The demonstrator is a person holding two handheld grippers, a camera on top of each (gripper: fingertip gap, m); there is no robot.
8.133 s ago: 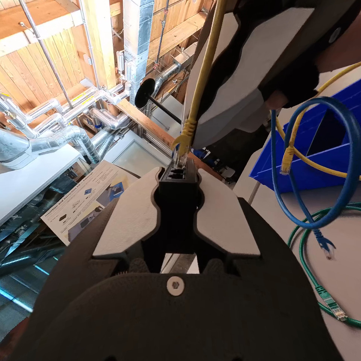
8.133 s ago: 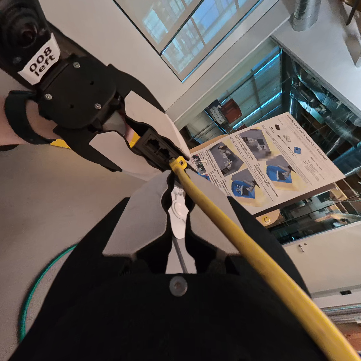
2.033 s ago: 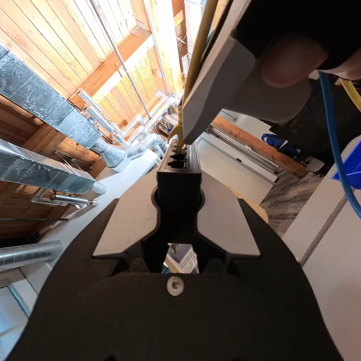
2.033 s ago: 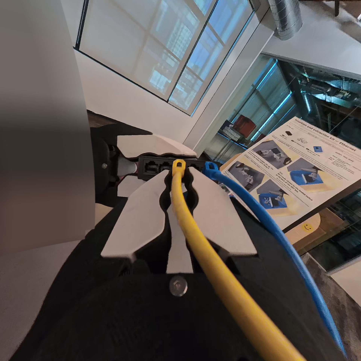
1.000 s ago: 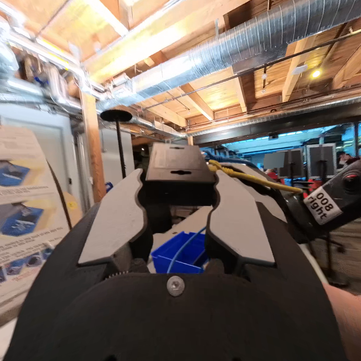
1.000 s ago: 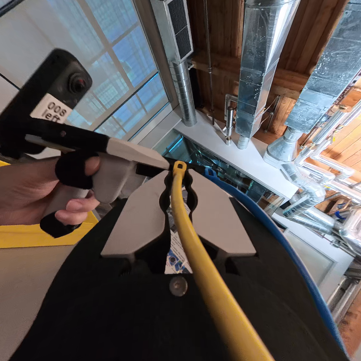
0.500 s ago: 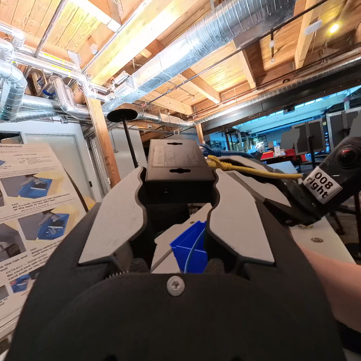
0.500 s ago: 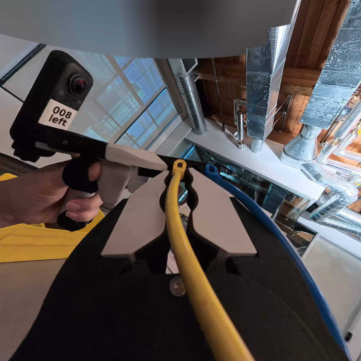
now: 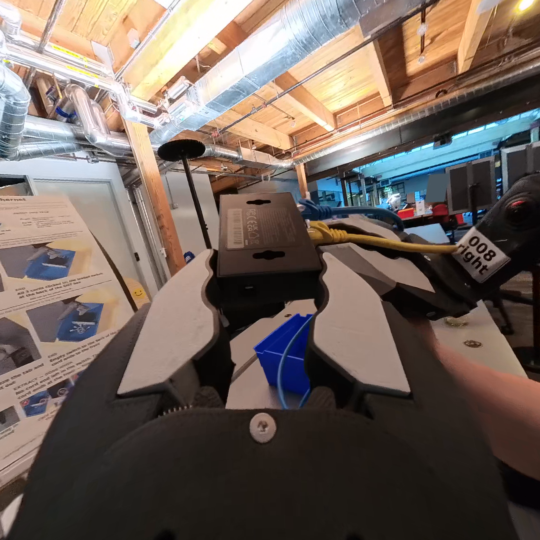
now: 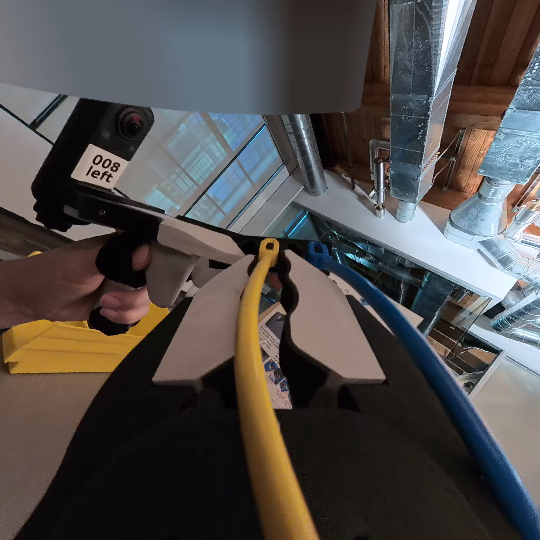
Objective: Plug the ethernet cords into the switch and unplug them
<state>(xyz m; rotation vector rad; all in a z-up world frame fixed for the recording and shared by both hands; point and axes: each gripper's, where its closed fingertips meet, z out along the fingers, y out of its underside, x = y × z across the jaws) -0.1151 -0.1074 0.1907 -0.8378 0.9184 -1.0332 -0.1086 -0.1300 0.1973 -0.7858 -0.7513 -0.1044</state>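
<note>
My left gripper [image 9: 267, 257] is shut on the black switch [image 9: 263, 230] and holds it in the air, labelled underside up. A yellow cord [image 9: 380, 242] and a blue cord [image 9: 350, 210] are plugged side by side into the switch's right face. In the right wrist view my right gripper [image 10: 268, 255] sits at the yellow plug. Its jaws stand slightly apart, the yellow cord [image 10: 248, 350] rests against the left finger, and a dark gap shows on the cord's right. The blue cord [image 10: 409, 336] runs beside the right finger.
A blue bin [image 9: 280, 350] stands on the white table [image 9: 482, 350] below the switch. An instruction sheet [image 9: 43, 277] stands at the left. A yellow bin [image 10: 58, 344] lies on the table under the person's hand [image 10: 43, 286]. A black disc on a pole [image 9: 181, 150] stands behind.
The right jaws have parted a little around the yellow cord. Both grippers and the switch have swung up off the table. The yellow plug now sits in the switch.
</note>
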